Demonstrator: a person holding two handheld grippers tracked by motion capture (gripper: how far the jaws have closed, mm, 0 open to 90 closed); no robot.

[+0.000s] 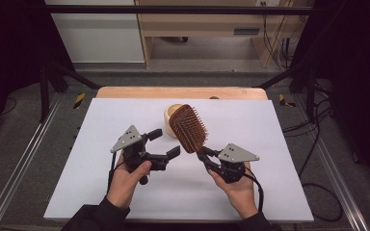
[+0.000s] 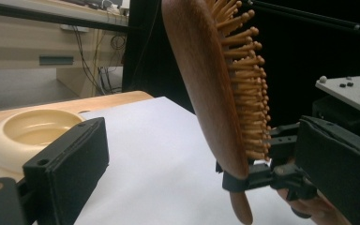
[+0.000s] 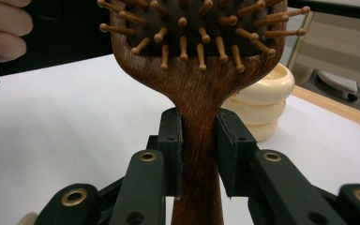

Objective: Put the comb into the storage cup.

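Observation:
A wooden paddle hairbrush (image 1: 189,129) stands tilted above the white board, bristles toward the camera in the high view. My right gripper (image 1: 204,155) is shut on its handle; in the right gripper view the two pads (image 3: 172,154) press the neck of the hairbrush (image 3: 199,93) from both sides. My left gripper (image 1: 164,143) is held open just left of the brush, with nothing between its jaws. From the left gripper view the hairbrush (image 2: 206,84) is seen edge-on ahead of the open fingers (image 2: 70,164). A cream bowl (image 1: 172,111) sits behind the brush.
A white board (image 1: 101,187) covers the wooden table (image 1: 125,92). The bowl (image 2: 23,133) is also seen in the left gripper view, and the bowl (image 3: 267,98) in the right gripper view. Black frame bars and cables run along both sides of the table.

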